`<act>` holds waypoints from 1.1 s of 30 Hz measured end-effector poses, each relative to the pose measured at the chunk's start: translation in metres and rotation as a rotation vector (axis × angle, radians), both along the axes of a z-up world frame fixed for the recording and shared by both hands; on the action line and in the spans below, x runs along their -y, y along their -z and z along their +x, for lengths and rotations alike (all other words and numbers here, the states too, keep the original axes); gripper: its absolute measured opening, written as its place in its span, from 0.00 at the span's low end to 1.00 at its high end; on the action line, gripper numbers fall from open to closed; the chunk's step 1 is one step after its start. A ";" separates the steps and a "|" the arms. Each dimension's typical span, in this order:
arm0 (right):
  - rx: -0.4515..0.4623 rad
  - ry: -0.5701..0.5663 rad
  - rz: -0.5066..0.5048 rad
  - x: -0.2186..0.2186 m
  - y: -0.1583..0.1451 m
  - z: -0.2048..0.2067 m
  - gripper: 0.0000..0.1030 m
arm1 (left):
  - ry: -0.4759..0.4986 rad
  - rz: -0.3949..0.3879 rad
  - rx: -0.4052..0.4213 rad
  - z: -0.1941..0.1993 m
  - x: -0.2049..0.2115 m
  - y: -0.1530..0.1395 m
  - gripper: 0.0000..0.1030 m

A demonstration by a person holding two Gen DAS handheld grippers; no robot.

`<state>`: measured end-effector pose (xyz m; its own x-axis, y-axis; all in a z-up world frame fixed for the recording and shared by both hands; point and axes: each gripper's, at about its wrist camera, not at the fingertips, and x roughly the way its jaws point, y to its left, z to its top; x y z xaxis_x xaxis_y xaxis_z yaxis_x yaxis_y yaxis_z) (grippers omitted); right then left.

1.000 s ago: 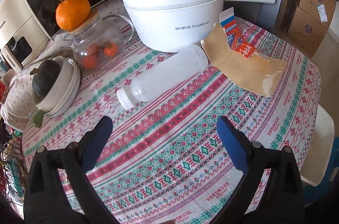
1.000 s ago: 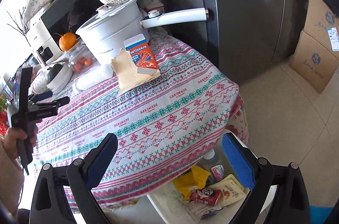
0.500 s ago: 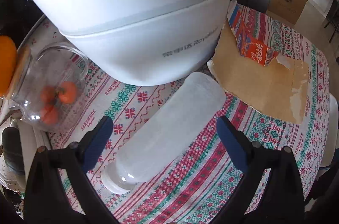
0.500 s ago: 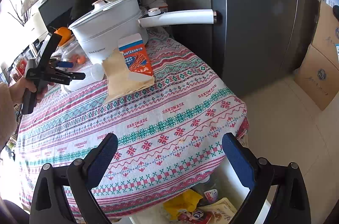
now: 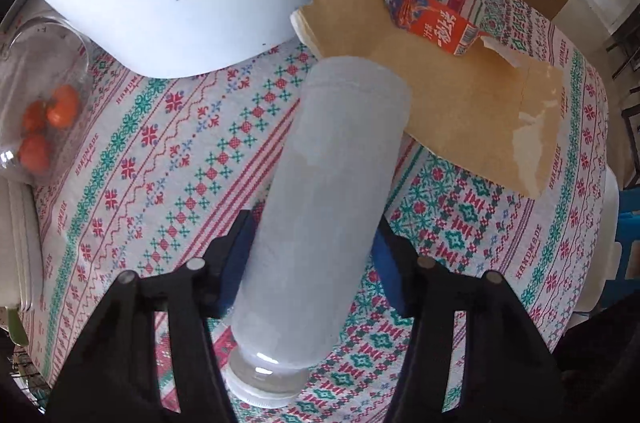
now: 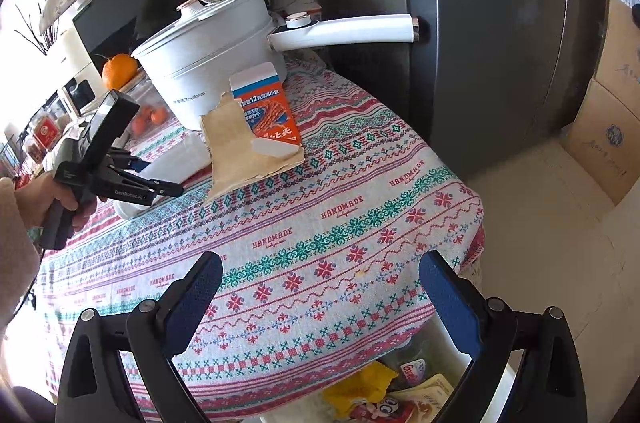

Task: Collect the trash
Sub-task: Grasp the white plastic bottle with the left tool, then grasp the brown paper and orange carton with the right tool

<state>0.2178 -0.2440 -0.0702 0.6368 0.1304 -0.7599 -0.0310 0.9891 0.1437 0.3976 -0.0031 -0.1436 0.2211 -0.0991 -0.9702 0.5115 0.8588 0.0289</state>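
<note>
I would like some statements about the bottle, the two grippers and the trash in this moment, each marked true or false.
1. The left gripper has the white plastic bottle between its fingers. True.
2. The bottle stands upright. False: it lies on its side on the tablecloth.
3. The right gripper holds the orange snack box. False: it is open and empty.
4. The snack box rests on a torn piece of brown cardboard. True.
5. The bin below the table edge is empty. False: wrappers are inside.
</note>
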 end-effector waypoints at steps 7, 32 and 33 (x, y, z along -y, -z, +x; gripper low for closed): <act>-0.006 0.043 0.025 0.001 0.001 0.005 0.97 | -0.171 -0.069 0.002 -0.055 -0.007 0.000 0.51; -0.048 0.045 0.281 -0.035 0.040 0.068 0.77 | -0.558 -0.416 0.144 -0.158 -0.102 -0.068 0.49; -0.049 0.047 0.291 -0.037 0.043 0.074 0.77 | -0.559 -0.418 0.142 -0.157 -0.103 -0.068 0.49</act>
